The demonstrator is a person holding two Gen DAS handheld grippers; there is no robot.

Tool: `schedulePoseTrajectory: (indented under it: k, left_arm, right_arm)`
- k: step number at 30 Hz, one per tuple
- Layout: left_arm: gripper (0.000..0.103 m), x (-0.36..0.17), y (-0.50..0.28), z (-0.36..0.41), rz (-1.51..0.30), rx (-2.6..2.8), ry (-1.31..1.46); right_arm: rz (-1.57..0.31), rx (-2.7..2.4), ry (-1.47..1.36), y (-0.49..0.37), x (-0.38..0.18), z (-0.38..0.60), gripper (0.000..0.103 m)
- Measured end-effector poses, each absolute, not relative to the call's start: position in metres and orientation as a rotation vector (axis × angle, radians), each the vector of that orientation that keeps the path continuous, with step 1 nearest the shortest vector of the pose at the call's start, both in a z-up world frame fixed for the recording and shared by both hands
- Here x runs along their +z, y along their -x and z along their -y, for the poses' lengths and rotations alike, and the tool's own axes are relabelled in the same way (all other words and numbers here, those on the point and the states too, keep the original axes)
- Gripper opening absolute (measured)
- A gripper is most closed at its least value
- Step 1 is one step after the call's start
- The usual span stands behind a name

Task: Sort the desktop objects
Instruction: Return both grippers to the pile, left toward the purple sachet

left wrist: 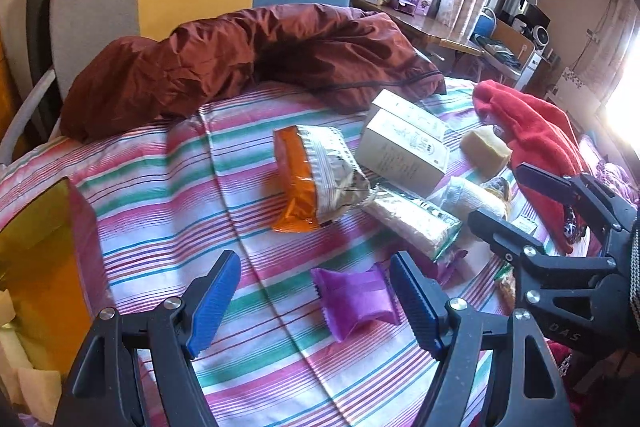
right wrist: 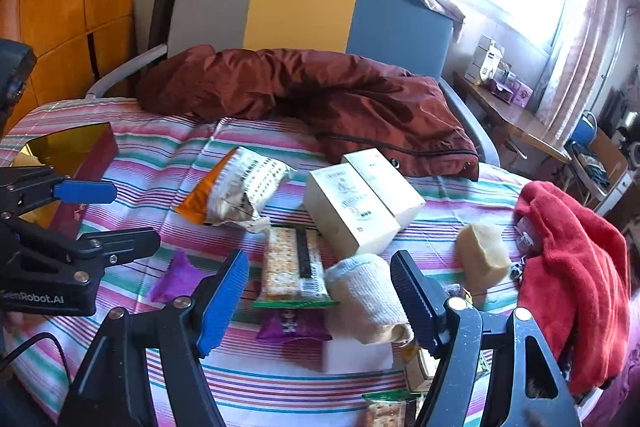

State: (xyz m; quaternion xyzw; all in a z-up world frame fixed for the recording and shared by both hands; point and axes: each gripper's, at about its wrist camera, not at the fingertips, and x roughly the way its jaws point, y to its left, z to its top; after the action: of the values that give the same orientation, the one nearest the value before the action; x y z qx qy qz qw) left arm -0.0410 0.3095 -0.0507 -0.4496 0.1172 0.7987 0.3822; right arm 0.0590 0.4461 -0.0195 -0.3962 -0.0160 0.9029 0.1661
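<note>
My left gripper [left wrist: 316, 287] is open and empty, low over the striped sheet, with a purple snack packet [left wrist: 354, 301] lying between its fingers. My right gripper [right wrist: 320, 287] is open and empty above a cracker pack [right wrist: 292, 267], a white rolled cloth [right wrist: 368, 295] and a second purple packet [right wrist: 294, 327]. An orange and white snack bag [left wrist: 316, 175] lies in the middle, also in the right wrist view [right wrist: 236, 187]. Two cream boxes [right wrist: 360, 199] lie behind. A dark red box with a gold inside [left wrist: 44, 267] stands at the left.
A maroon jacket [left wrist: 248, 55] is heaped at the headboard. A red cloth [right wrist: 572, 267] lies at the right by a yellowish sponge block [right wrist: 482, 255]. A desk with bottles [right wrist: 504, 107] stands past the bed. The right gripper shows in the left wrist view [left wrist: 500, 195].
</note>
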Motion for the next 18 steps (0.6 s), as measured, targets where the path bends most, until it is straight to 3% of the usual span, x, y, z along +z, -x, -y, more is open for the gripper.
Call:
schedulePoseTrajectory:
  k: [6, 18]
  left_arm:
    - [0.078, -0.057, 0.035, -0.322, -0.295, 1.982, 1.144]
    - [0.078, -0.09, 0.017, -0.35, -0.396, 1.86, 1.155]
  right_arm:
    - [0.009, 2.53, 1.156, -0.058, -0.031, -0.465, 0.074]
    - [-0.252, 2.505, 1.264, -0.06, -0.057, -0.518, 0.082]
